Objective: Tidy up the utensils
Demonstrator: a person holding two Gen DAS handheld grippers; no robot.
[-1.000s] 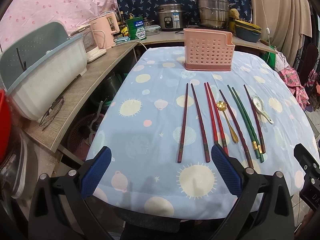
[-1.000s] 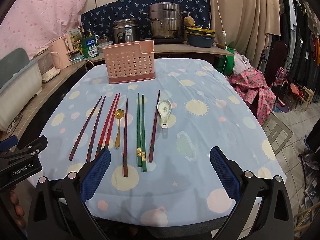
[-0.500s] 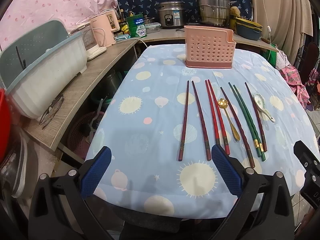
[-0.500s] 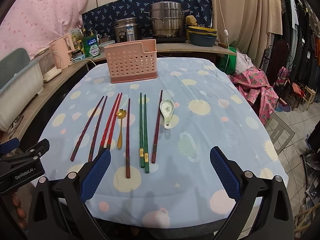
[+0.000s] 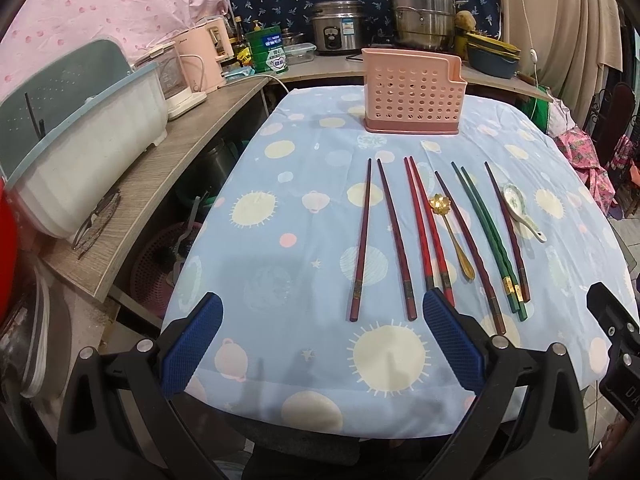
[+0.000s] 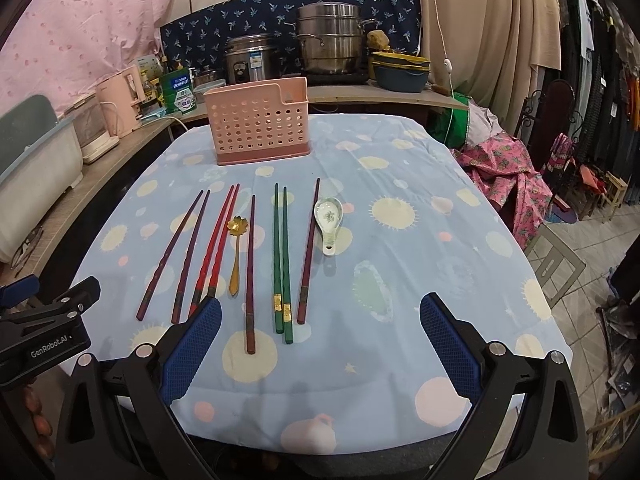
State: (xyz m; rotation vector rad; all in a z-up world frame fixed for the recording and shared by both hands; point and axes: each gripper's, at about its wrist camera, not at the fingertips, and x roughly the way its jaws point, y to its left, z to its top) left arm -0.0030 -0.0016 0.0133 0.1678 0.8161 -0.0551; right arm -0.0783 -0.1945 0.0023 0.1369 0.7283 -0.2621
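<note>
A pink perforated utensil holder (image 5: 414, 94) (image 6: 260, 126) stands at the far end of the table. In front of it lie dark maroon chopsticks (image 5: 362, 240) (image 6: 170, 254), a red pair (image 5: 428, 228) (image 6: 216, 244), a gold flower spoon (image 5: 452, 236) (image 6: 236, 256), a green pair (image 5: 486, 232) (image 6: 280, 260) and a white ceramic spoon (image 5: 522, 210) (image 6: 330, 220). My left gripper (image 5: 320, 344) is open and empty above the near table edge, just short of the maroon chopstick ends. My right gripper (image 6: 320, 346) is open and empty, near the green pair's ends.
The table has a blue cloth with sun prints (image 5: 288, 208) (image 6: 420, 240). A wooden counter (image 5: 160, 184) on the left holds a white dish rack (image 5: 80, 160) and a pink kettle (image 5: 204, 56). Pots (image 6: 328, 40) stand behind. A chair and clothes (image 6: 560, 128) are at the right.
Both grippers have moved slightly forward and up over the near table edge. The utensils look a little closer. Nothing on the table has moved.
</note>
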